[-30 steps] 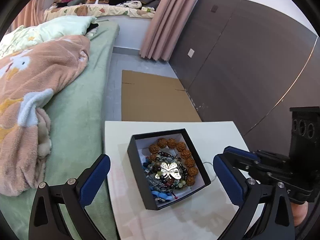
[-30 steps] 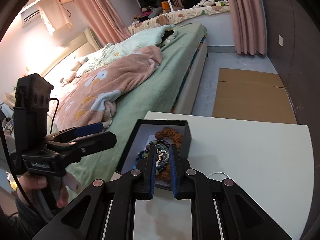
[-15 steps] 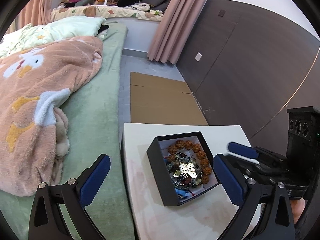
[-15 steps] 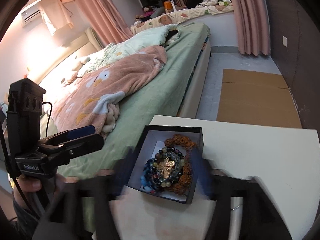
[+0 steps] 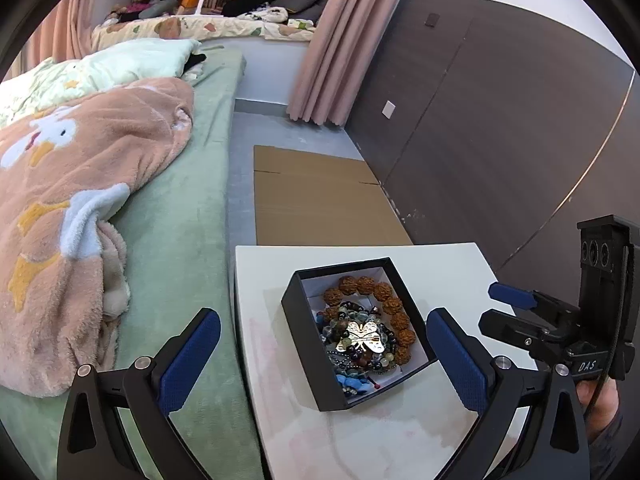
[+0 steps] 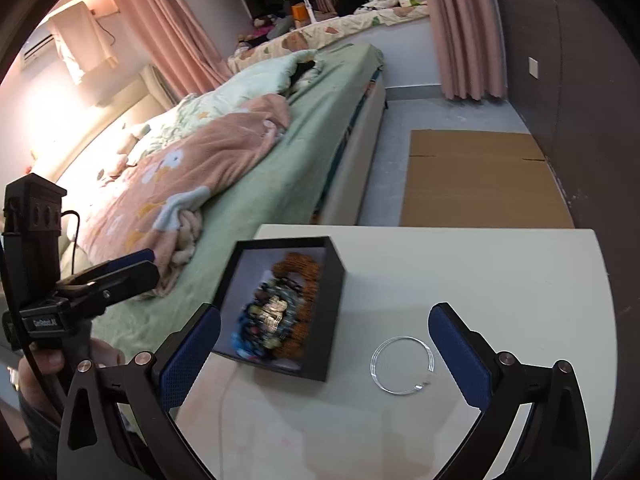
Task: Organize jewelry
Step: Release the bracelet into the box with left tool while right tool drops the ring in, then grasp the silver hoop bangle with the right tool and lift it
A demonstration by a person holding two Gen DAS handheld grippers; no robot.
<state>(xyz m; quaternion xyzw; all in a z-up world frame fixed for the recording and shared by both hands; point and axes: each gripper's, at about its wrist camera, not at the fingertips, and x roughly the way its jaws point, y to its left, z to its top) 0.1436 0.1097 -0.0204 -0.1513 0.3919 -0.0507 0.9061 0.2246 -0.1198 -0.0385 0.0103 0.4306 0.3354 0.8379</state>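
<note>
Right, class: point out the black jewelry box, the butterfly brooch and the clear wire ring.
black jewelry box [image 5: 301,334], left wrist view, left wall.
butterfly brooch [image 5: 362,337], left wrist view, its centre.
clear wire ring [image 6: 374,364], right wrist view, left rim.

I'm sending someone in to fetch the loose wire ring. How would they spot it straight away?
Go to the white table beside the green bed. On it stands an open black box heaped with bead bracelets; the ring lies flat on the bare tabletop just right of that box, apart from it. It is one thin, clear-silvery hoop, the only piece outside the box.
</note>
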